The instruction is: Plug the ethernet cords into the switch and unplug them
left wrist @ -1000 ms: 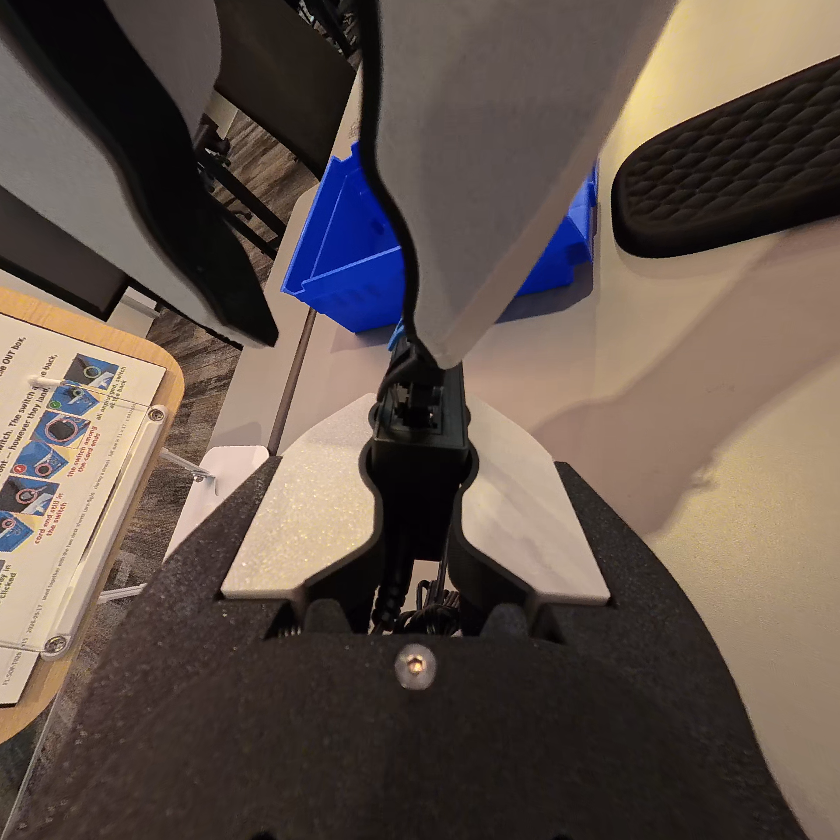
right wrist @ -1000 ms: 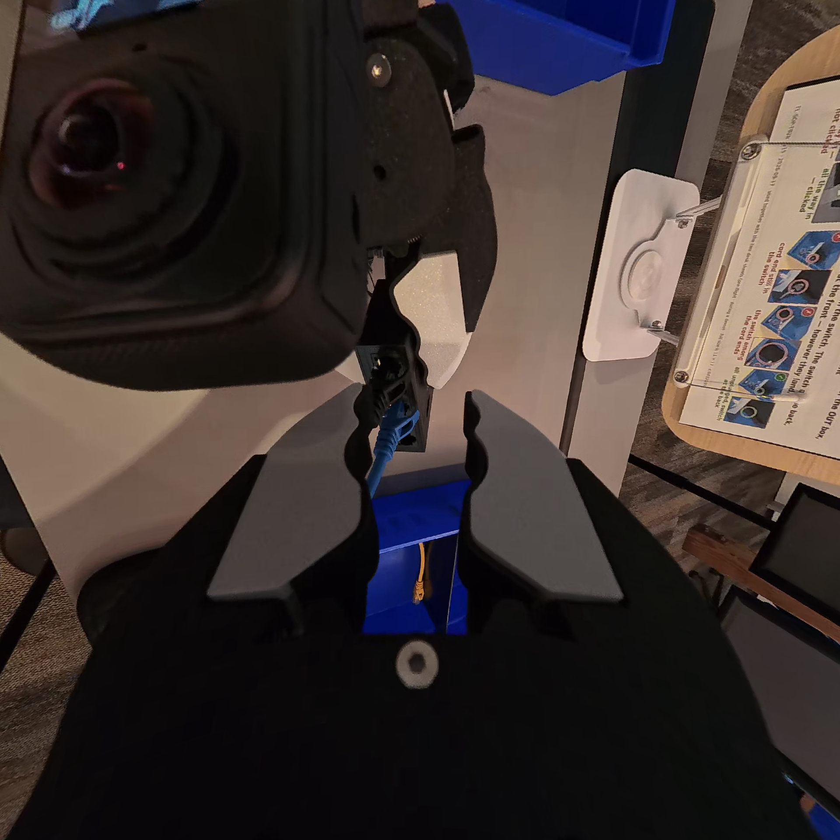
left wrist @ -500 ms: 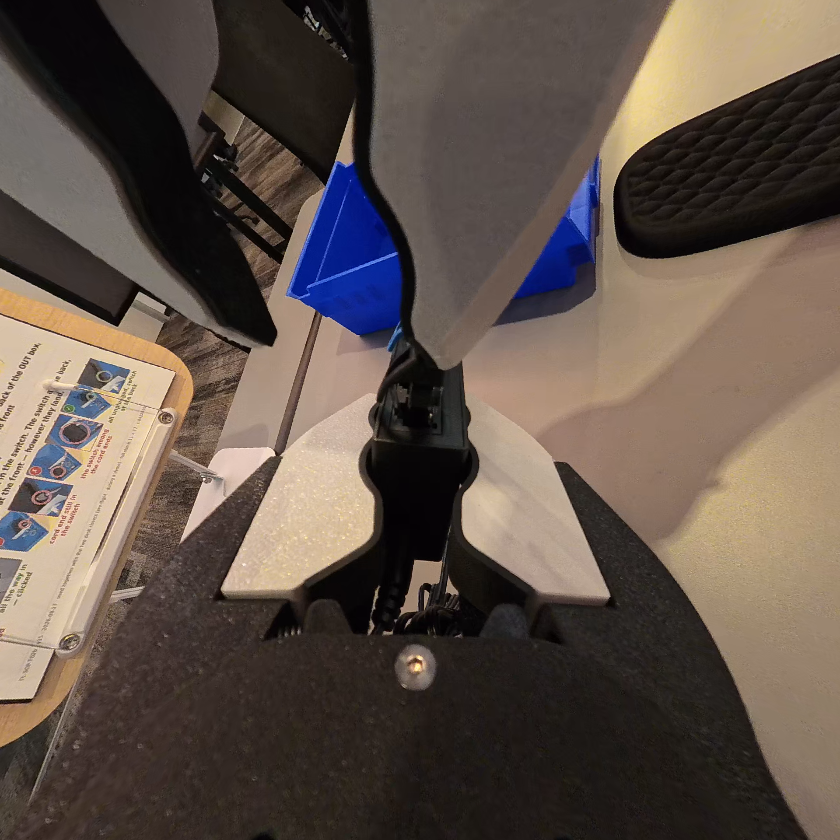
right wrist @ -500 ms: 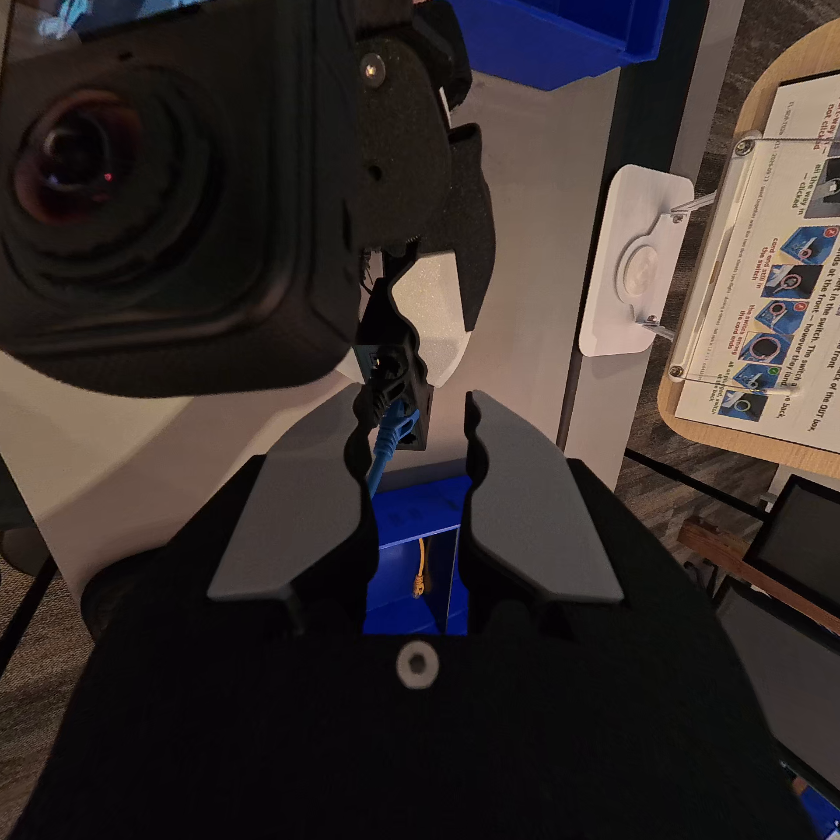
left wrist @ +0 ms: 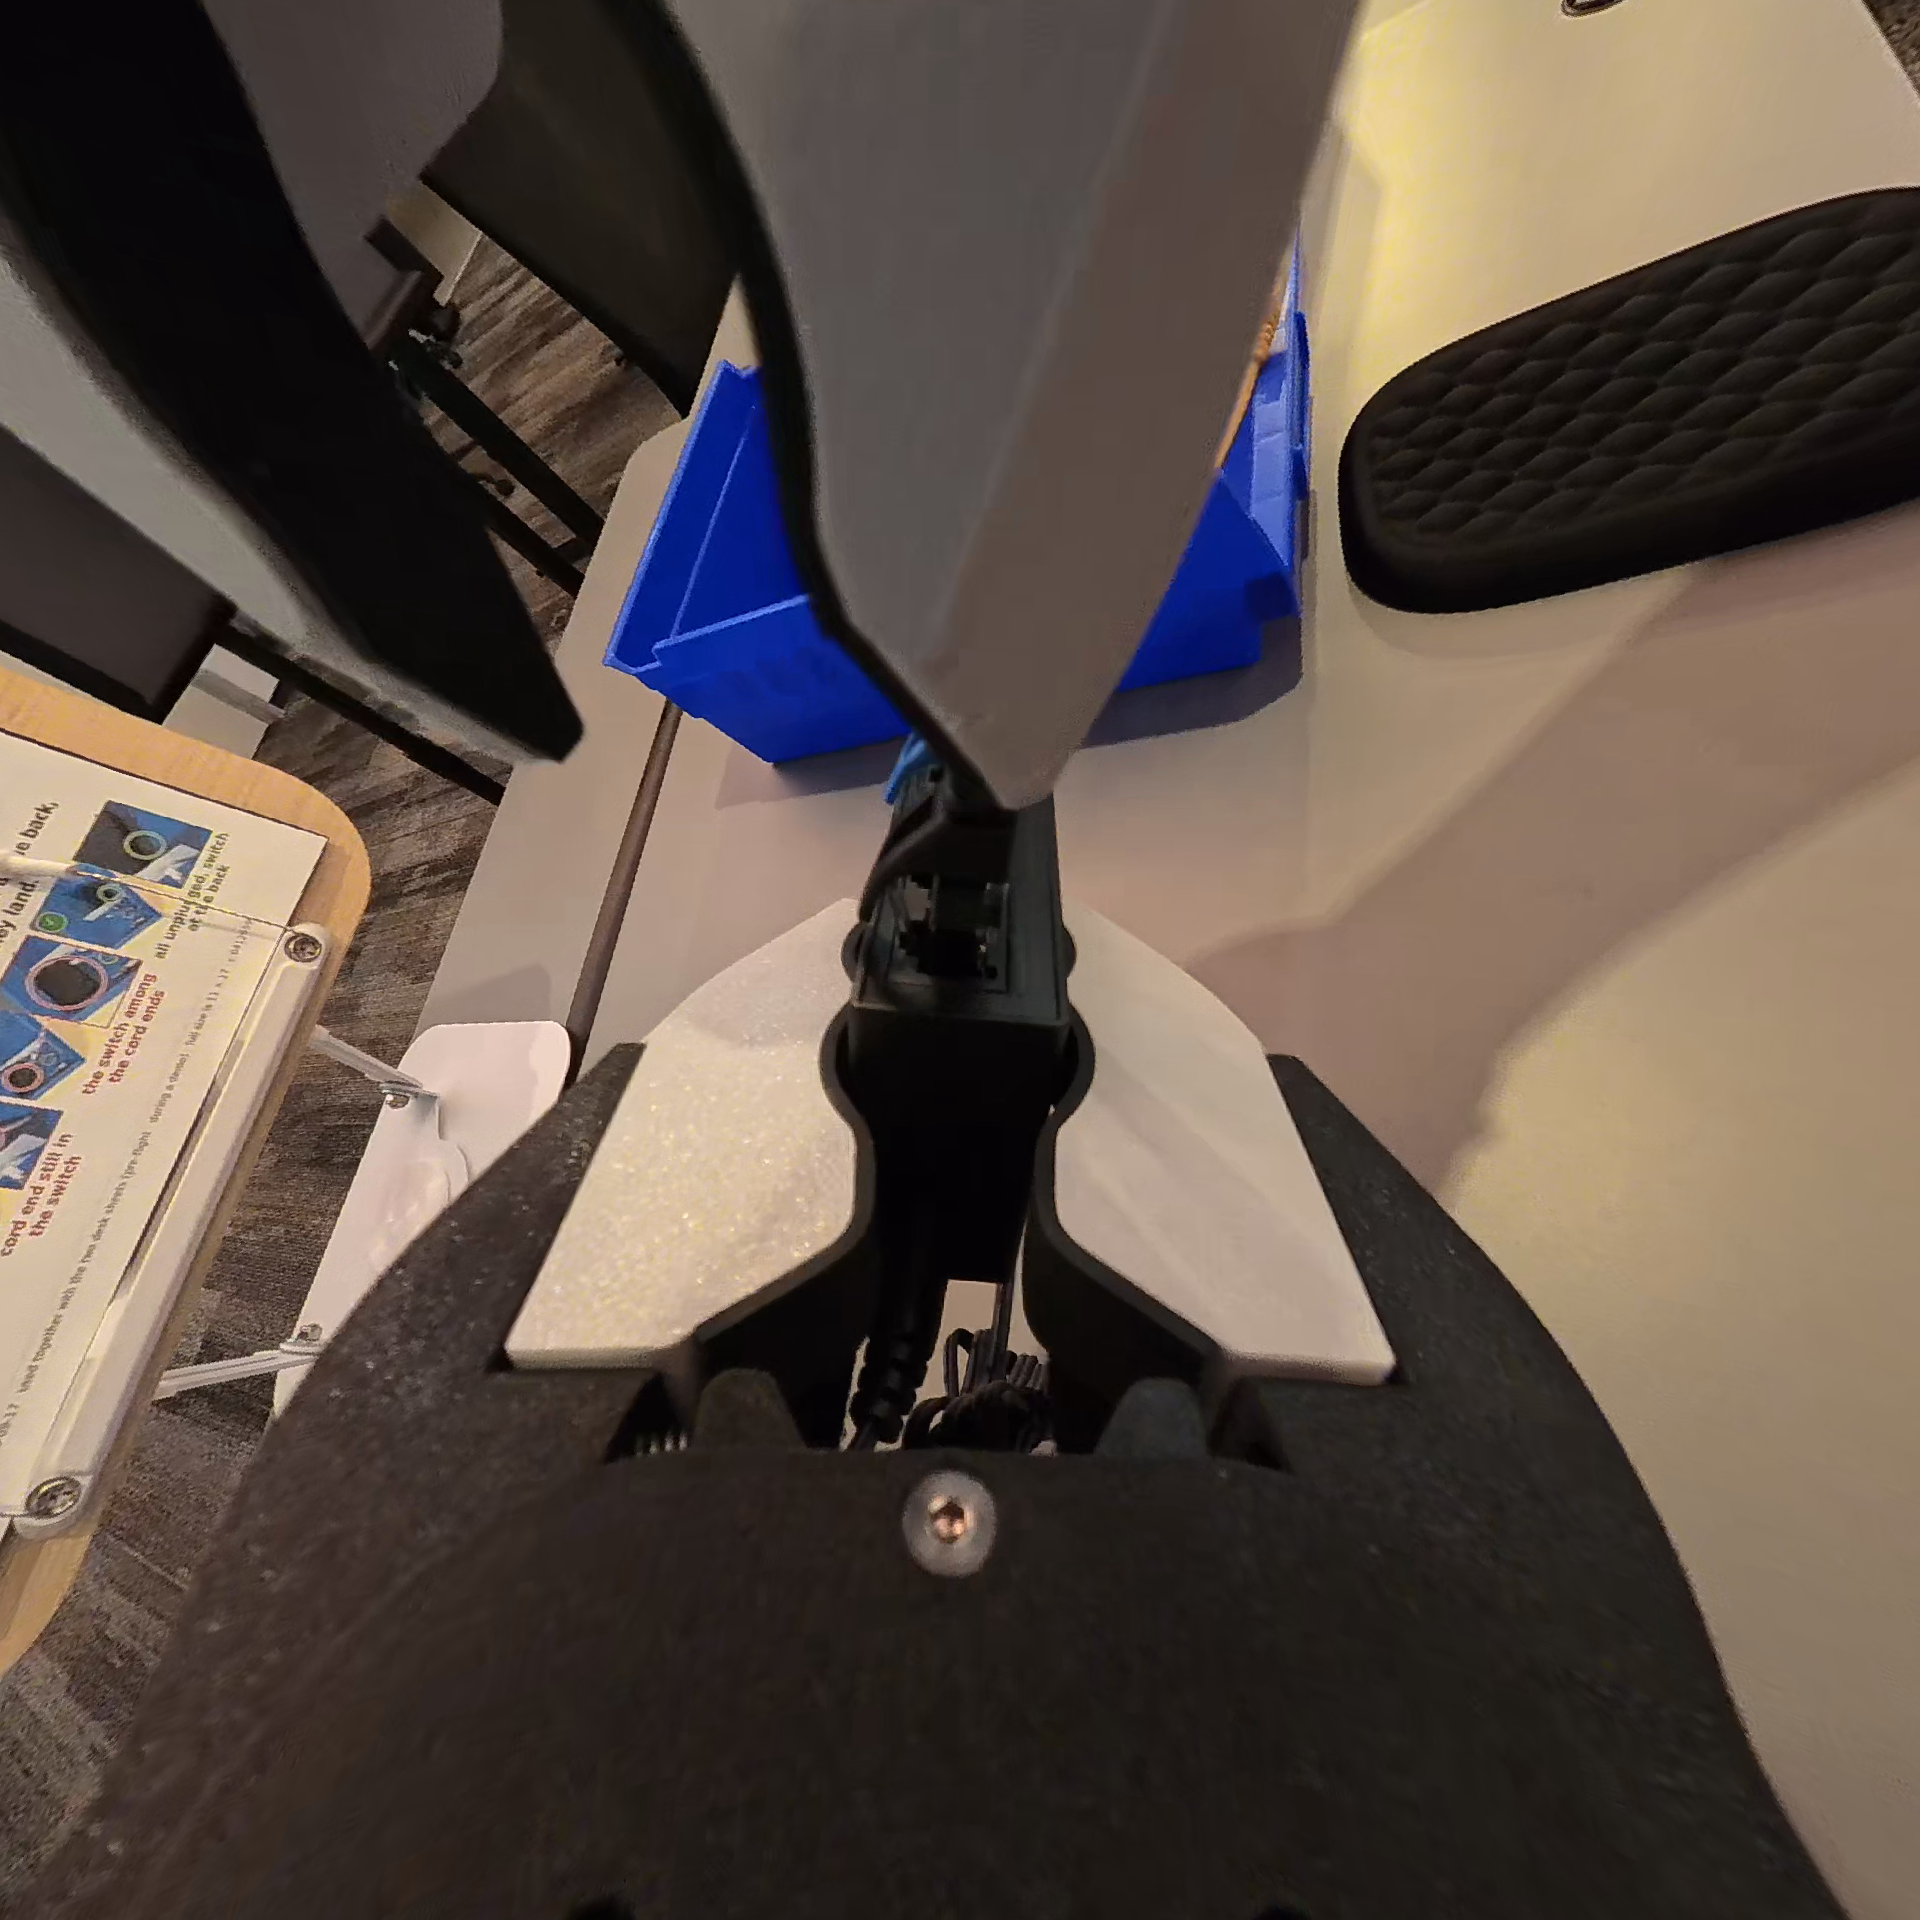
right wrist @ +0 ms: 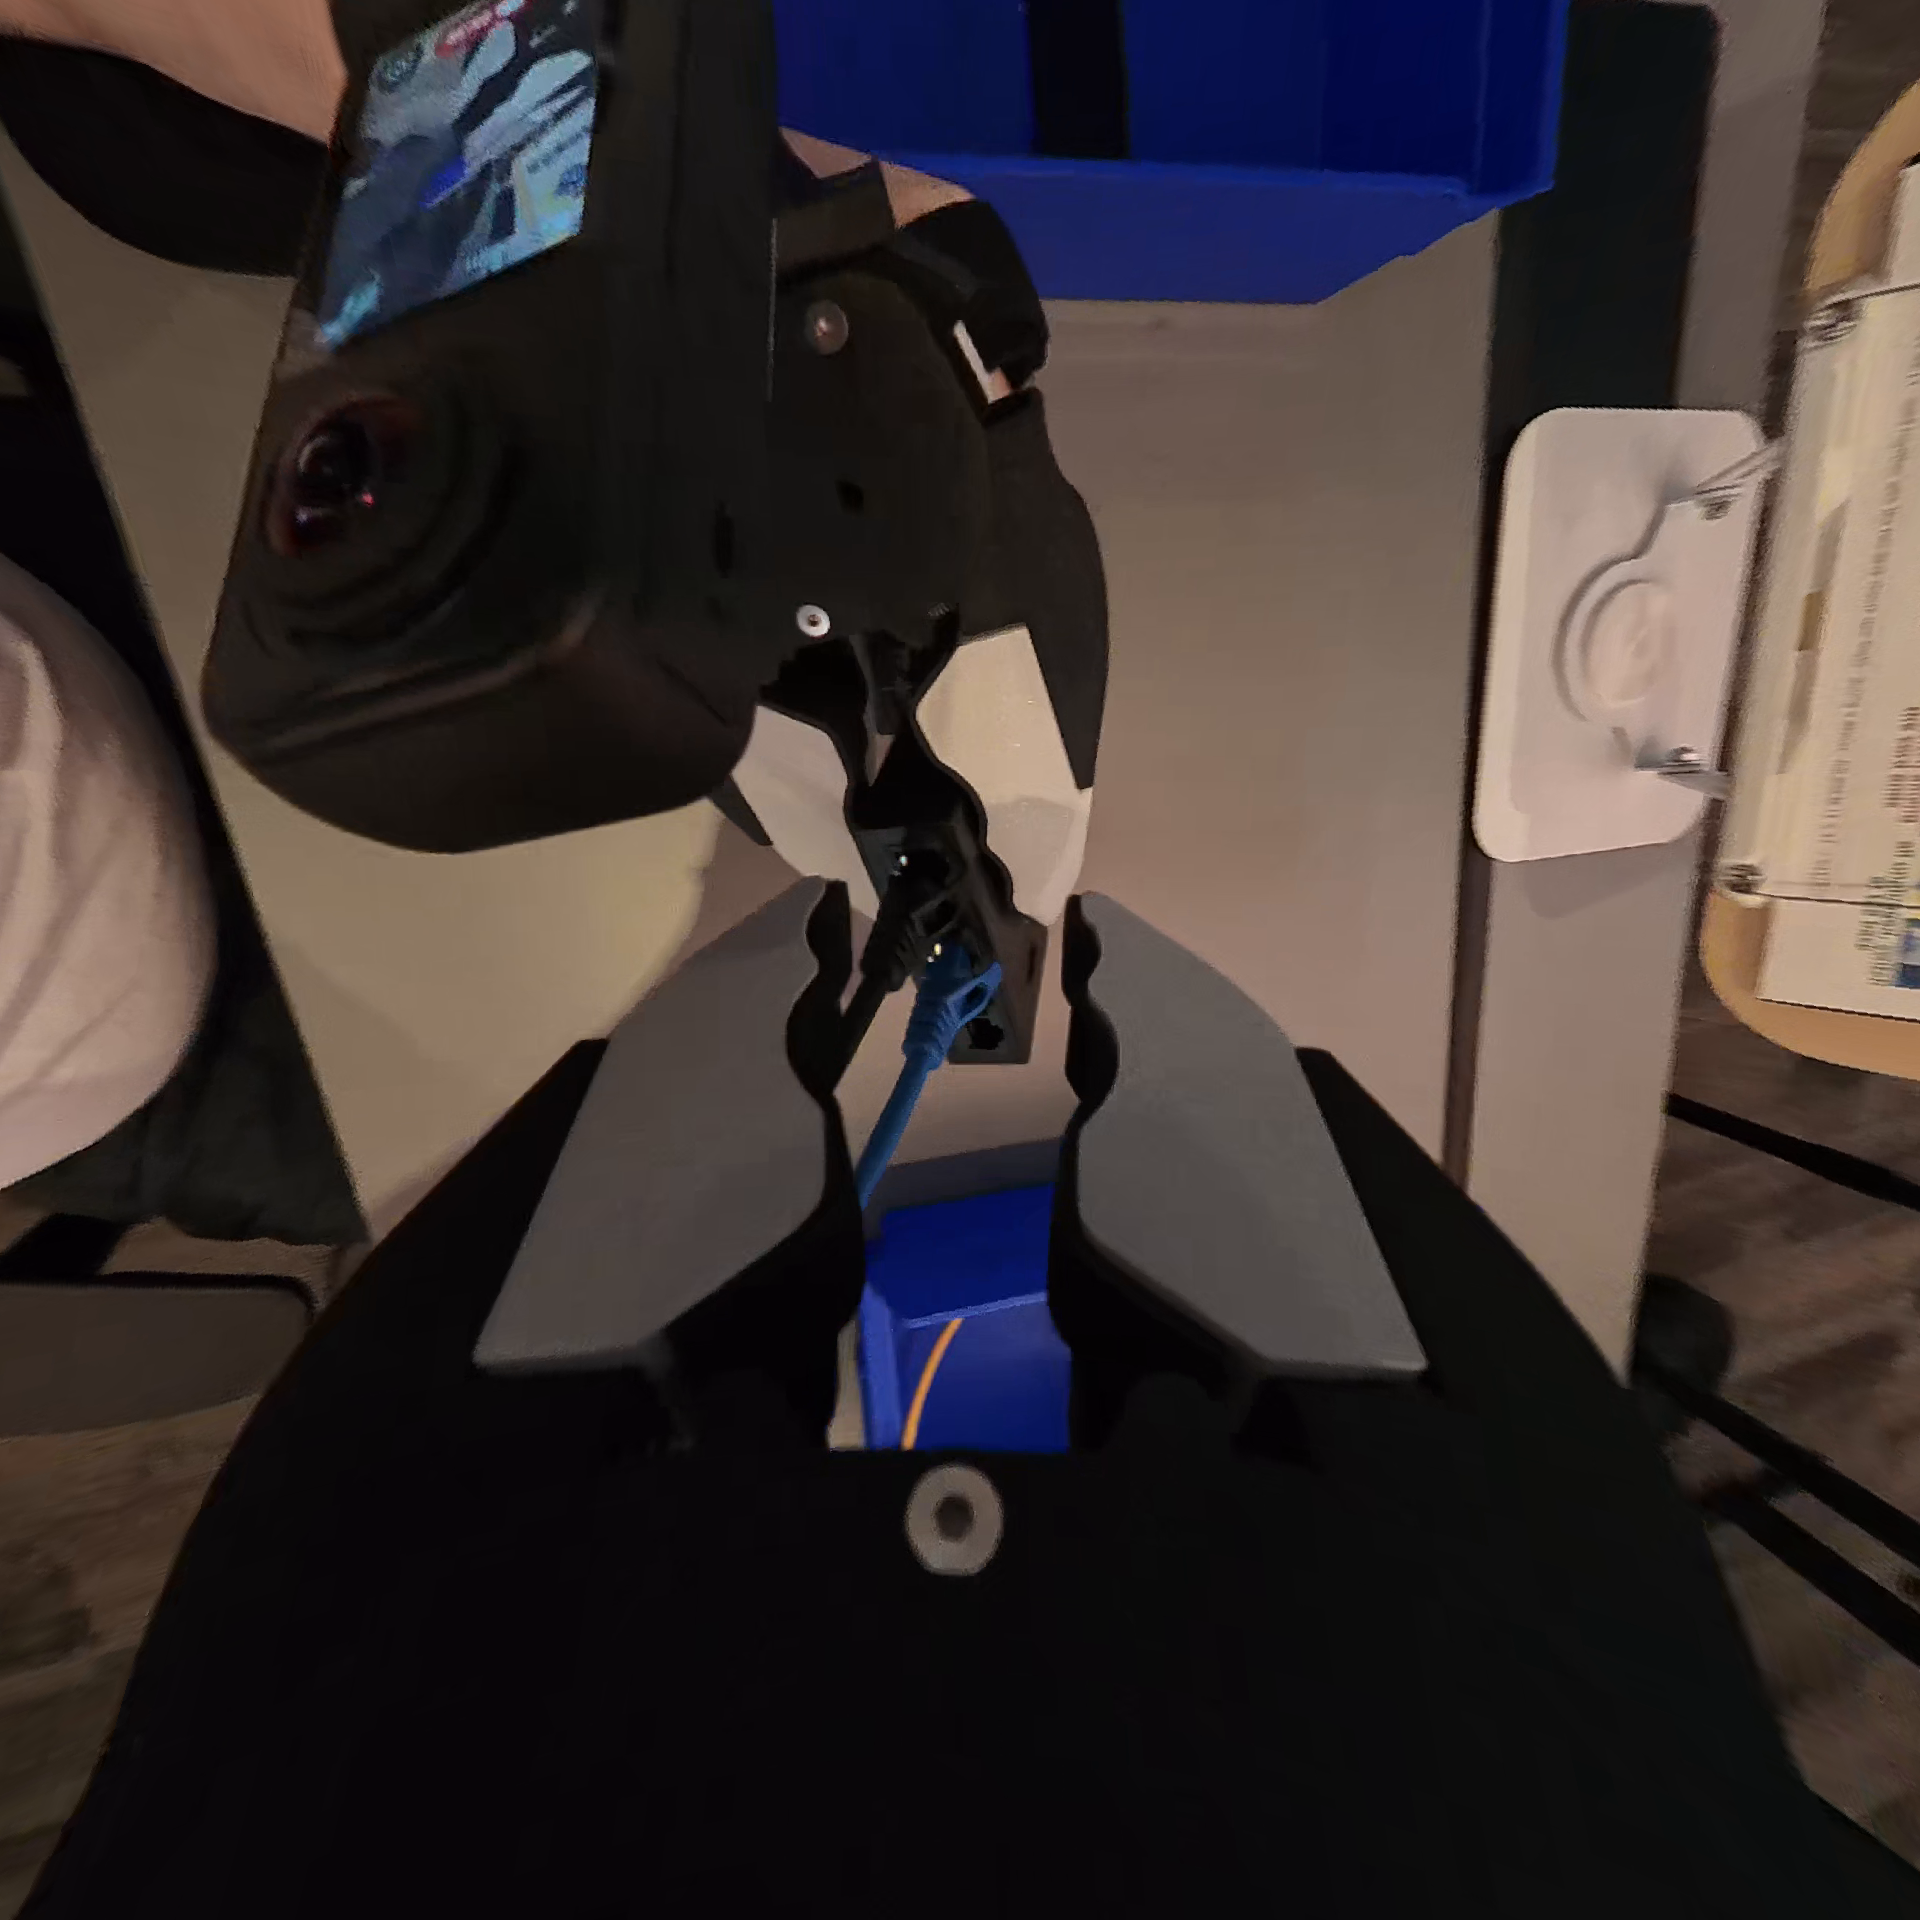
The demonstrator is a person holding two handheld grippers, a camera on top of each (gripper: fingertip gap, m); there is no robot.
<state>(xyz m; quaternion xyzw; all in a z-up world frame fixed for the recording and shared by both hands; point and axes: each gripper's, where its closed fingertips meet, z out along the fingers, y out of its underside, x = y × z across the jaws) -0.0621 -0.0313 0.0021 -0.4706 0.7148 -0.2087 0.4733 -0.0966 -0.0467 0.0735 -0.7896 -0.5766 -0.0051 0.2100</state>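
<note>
My left gripper is shut on the small black switch and holds it above the pale table. In the right wrist view the switch points down toward my right gripper. A blue ethernet cord and a black cord are plugged into its ports. My right gripper is open. The switch's end and the two plugs stand between its fingertips, with a gap on the blue cord's side. One of its grey fingers looms over the switch in the left wrist view.
A blue bin stands behind the switch, and another blue bin is at the table's far end. An orange cord lies in the bin below. A black wrist rest lies at the right. A printed sheet on a wooden stand stands beside the table. About 8 cm separates my left fingertips from my right.
The right wrist view has shifted and blurred; the left gripper now shows smaller and farther off. Both jaws stand as before, and the switch stays in the left grasp.
</note>
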